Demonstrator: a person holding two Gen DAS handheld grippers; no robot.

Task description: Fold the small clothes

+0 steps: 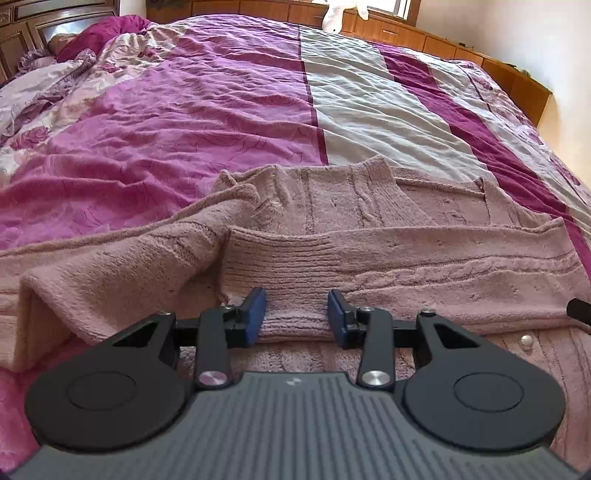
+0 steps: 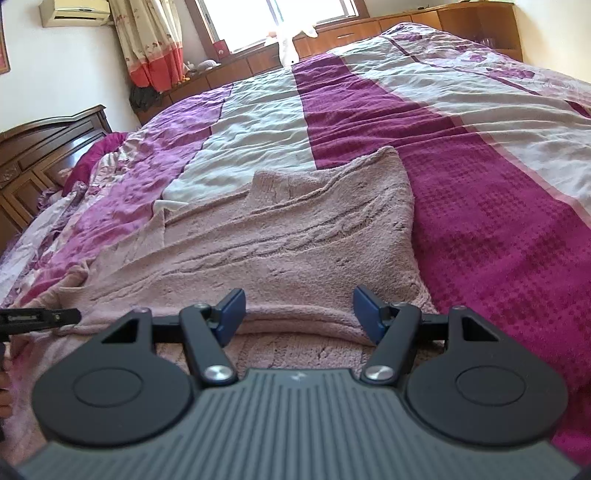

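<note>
A pink cable-knit cardigan (image 1: 369, 206) lies spread on the bed, with one sleeve folded across its body. The sleeve's ribbed cuff (image 1: 288, 266) lies between the blue pads of my left gripper (image 1: 295, 314), which is open and low over the knit. A white button (image 1: 525, 340) shows at lower right. In the right wrist view the cardigan (image 2: 295, 229) runs away from me. My right gripper (image 2: 299, 310) stands open and wide over its near folded edge. The left gripper's black tip (image 2: 40, 317) shows at the far left.
The striped purple, magenta and white bedspread (image 1: 221, 110) covers the bed. Crumpled bedding (image 1: 55, 81) is heaped by the dark wooden headboard (image 2: 37, 147). Wooden cabinets (image 1: 443, 40) with a white plush toy (image 1: 334, 16) line the far side under a window.
</note>
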